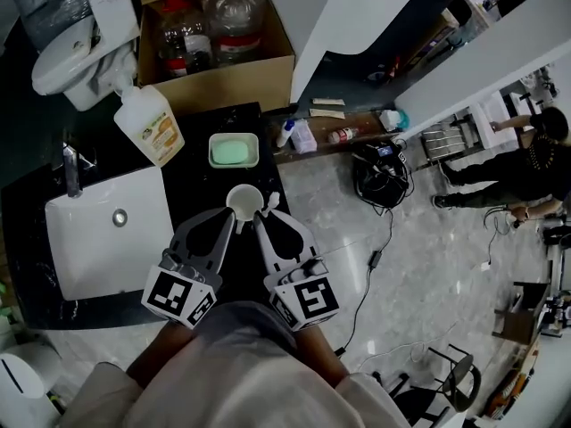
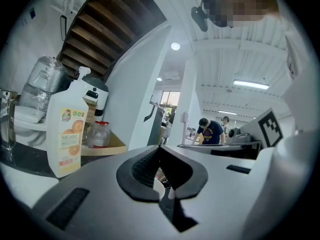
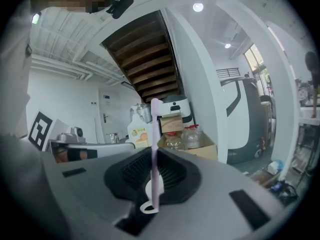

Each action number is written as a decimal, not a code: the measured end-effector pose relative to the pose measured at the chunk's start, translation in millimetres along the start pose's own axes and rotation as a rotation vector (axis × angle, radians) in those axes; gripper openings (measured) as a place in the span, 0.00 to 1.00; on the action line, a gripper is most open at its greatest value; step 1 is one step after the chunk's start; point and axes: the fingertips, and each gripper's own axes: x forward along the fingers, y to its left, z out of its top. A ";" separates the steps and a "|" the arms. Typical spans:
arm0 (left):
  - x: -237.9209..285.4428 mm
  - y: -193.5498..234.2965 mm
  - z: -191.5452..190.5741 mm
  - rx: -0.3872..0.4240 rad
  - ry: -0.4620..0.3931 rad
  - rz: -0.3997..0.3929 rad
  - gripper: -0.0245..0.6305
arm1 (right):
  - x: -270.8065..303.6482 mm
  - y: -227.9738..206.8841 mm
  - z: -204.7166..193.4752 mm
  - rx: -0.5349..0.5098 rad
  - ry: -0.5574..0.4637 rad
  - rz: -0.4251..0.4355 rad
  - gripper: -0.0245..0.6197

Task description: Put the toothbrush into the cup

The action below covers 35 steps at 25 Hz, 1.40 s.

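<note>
A slim, pale pink plastic toothbrush (image 3: 155,154) is held upright between the closed black pads of the right gripper (image 1: 261,218). In the right gripper view its straight handle is seen to run from the gap between the jaws up past their tips, ending in a paler, rounded top. From the head view only that whitish upper end (image 1: 270,201) is seen, just beside the right rim of the small round white cup (image 1: 243,201). Whether the lower end reaches into the cup cannot be told.

The cup is placed on the black counter (image 1: 192,172), directly ahead of both grippers. The left gripper (image 1: 227,218) is held just beside the right one, its tips at the near left side of the cup. In the left gripper view its jaws are seen brought together at the tips with nothing gripped, and a part of the cup's white rim (image 2: 159,186) is glimpsed through the narrow slot behind them.

A white rectangular sink (image 1: 107,230) with a chrome tap (image 1: 71,169) is set into the counter at the left. Behind the cup a pale green soap dish (image 1: 234,151) is seen, and further left a white pump bottle with an orange label (image 1: 152,125). Beyond the counter stands a cardboard box of clear plastic bottles (image 1: 219,74).
</note>
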 end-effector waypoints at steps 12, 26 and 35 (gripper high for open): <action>2.2 18.8 -7.1 -0.037 0.008 0.007 0.05 | 30.7 -2.7 -1.2 -0.009 0.007 0.021 0.10; 6.3 31.8 -16.9 -0.074 0.025 0.017 0.05 | 48.7 -8.8 0.2 0.014 -0.002 0.024 0.10; 8.6 40.1 -23.6 -0.085 0.043 0.030 0.05 | 61.8 -9.7 -23.6 0.034 0.047 0.033 0.10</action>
